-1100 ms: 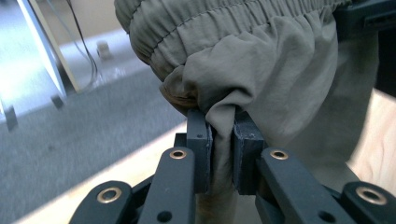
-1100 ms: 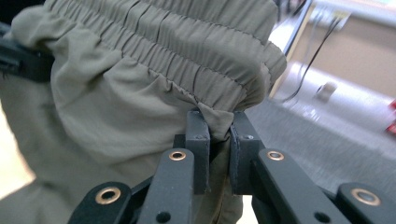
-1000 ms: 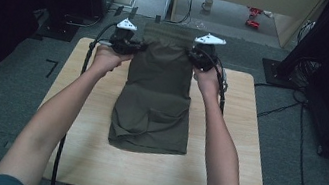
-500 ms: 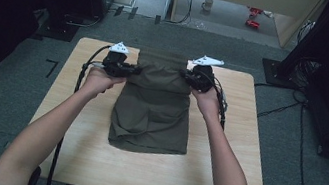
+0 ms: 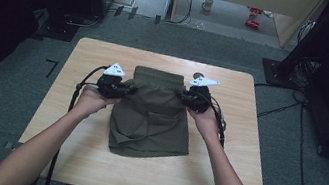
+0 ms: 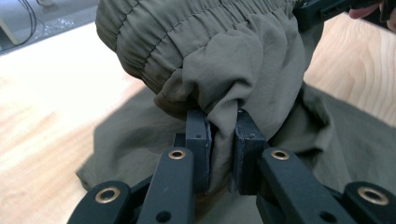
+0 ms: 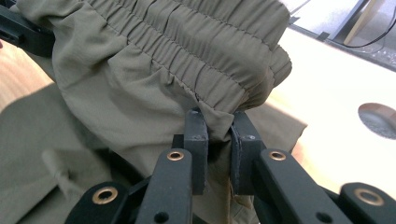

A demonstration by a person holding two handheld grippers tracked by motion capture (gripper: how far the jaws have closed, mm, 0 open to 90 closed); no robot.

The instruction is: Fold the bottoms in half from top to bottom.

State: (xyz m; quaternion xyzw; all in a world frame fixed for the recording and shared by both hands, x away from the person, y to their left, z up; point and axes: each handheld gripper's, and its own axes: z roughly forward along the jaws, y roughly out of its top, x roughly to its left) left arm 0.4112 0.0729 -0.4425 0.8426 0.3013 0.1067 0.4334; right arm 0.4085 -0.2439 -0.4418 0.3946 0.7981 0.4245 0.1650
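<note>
Where olive shorts (image 5: 152, 116) lie mid-table (image 5: 80, 159), waistband end raised off lower layer. Left gripper (image 6: 221, 140) nipped shut on fabric fold at left edge, just below elastic waistband (image 6: 187, 28). Right gripper (image 7: 218, 135) likewise closed on right edge under waistband. Cloth pinched between both pairs of pads (image 7: 195, 140). No containers seen.
</note>
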